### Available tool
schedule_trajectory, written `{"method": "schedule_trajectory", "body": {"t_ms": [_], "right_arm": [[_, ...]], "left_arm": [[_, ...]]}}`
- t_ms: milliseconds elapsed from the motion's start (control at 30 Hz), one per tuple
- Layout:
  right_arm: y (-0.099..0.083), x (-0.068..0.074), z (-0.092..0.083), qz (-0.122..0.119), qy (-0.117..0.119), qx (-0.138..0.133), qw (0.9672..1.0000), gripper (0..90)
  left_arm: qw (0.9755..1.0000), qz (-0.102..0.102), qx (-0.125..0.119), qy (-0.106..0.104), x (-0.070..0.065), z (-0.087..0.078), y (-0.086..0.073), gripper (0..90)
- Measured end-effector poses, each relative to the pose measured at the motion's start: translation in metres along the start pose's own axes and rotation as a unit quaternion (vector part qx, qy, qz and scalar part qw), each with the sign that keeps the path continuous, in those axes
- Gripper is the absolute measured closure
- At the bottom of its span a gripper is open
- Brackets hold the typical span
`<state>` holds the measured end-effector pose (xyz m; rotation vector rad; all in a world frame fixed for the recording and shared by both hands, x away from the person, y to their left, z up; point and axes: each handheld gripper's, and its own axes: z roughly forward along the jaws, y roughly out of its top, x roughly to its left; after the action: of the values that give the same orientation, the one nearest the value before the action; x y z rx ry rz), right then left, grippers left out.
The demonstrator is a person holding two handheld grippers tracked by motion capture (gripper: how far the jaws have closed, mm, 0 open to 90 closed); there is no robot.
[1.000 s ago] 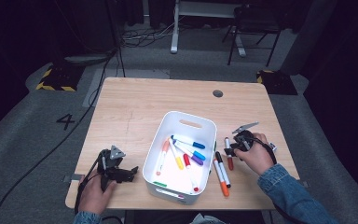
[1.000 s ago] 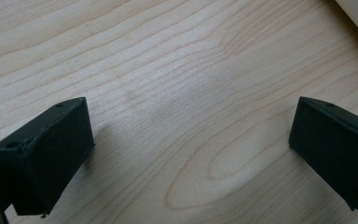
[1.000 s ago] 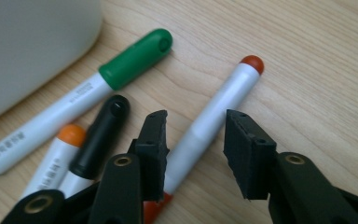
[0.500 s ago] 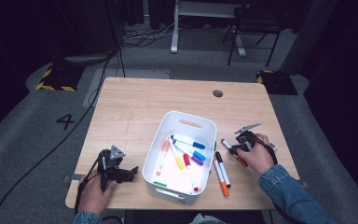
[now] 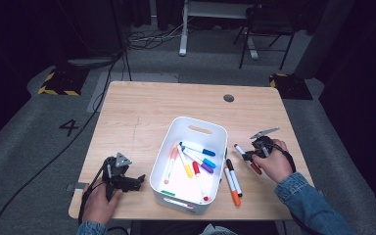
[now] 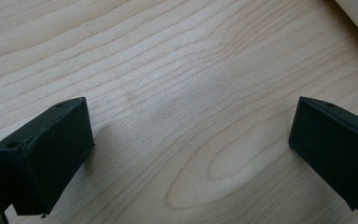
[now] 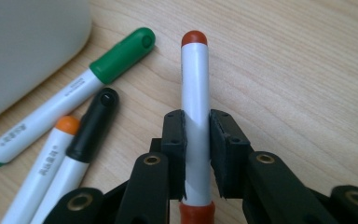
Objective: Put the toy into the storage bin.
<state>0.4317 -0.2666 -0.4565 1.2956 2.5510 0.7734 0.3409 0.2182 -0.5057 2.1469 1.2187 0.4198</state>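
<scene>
Red marker [image 7: 195,116] sits clamped in the right gripper [image 7: 196,133], near the table's [image 5: 142,112] right edge beside the bin [image 5: 196,128] (left gripper [image 6: 186,140] gapes wide, empty).

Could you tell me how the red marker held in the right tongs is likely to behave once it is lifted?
The red marker looks stiff, so it should stay straight. The right tongs pinch its smooth round barrel mid-length, so it may pivot or slip. Set down, it would probably roll on the table.
</scene>
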Motion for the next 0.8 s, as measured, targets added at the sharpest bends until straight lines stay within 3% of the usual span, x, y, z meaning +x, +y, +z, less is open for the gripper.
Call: {"method": "schedule_trajectory", "body": {"t_ms": [333, 533, 800], "right_arm": [[0.009, 0.008, -0.03, -0.014, 0.008, -0.021, 0.9996, 76.9], [0.019, 0.015, -0.047, -0.016, 0.025, -0.05, 0.9983, 76.9], [0.028, 0.027, -0.071, -0.039, 0.039, -0.065, 0.9964, 76.9]], "left_arm": [[1.0, 0.0, 0.001, 0.0, 0.0, 0.0, 0.0, 0.0], [1.0, 0.0, 0.0, 0.0, 0.0, 0.0, 0.0, 0.0], [1.0, 0.0, 0.0, 0.0, 0.0, 0.0, 0.0, 0.0]]}}
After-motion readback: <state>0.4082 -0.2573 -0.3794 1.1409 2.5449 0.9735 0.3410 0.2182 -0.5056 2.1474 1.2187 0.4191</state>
